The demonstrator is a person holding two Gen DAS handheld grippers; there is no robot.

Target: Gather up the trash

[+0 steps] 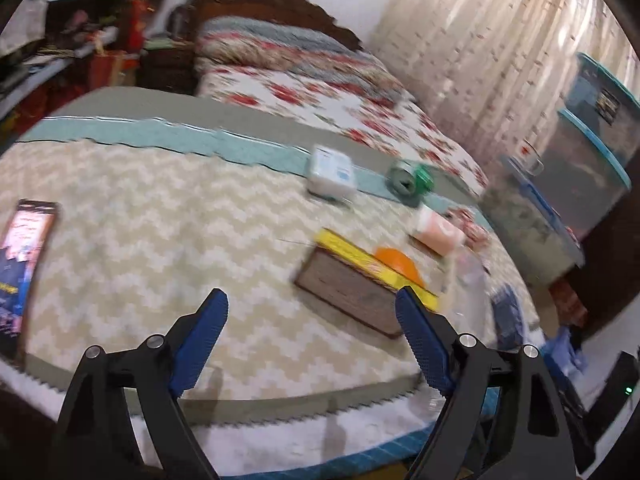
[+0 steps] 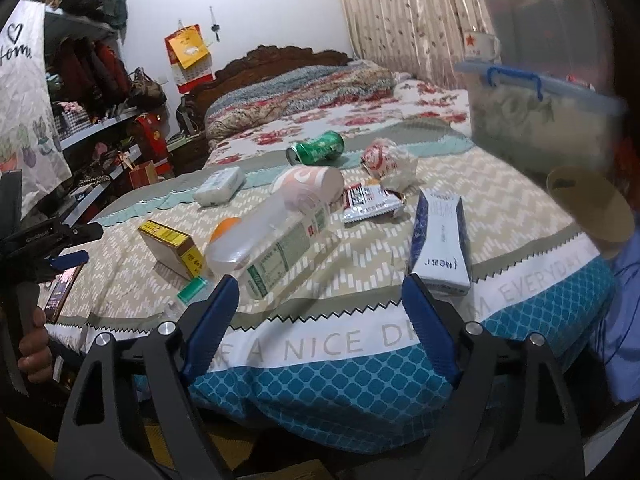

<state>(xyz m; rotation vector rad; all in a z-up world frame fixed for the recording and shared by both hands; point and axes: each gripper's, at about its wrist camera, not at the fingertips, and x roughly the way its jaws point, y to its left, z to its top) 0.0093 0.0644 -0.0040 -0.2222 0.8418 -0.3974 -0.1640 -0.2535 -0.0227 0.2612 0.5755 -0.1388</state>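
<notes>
Trash lay scattered over the zigzag cloth [image 2: 360, 256] on the desk — a clear bottle [image 2: 264, 240] on its side with an orange cap, a yellow box [image 2: 172, 246] left of it, a green can [image 2: 317, 147] farther back, a white pack [image 2: 219, 186], a pink cup [image 2: 310, 186], a red-and-white wrapper [image 2: 370, 204], a crumpled bag [image 2: 386, 160] and a blue-white box [image 2: 440, 240].

The right gripper [image 2: 320, 312] hung at the near edge, jaws spread and empty, the bottle's base just ahead. The left gripper [image 1: 310, 340] was likewise released, nothing between its pads; the yellow box [image 1: 356, 280] sat just beyond its right finger, blurred. What looked like a phone [image 1: 24, 264] lay far left. A flowered bed [image 2: 320, 108] stood behind.
</notes>
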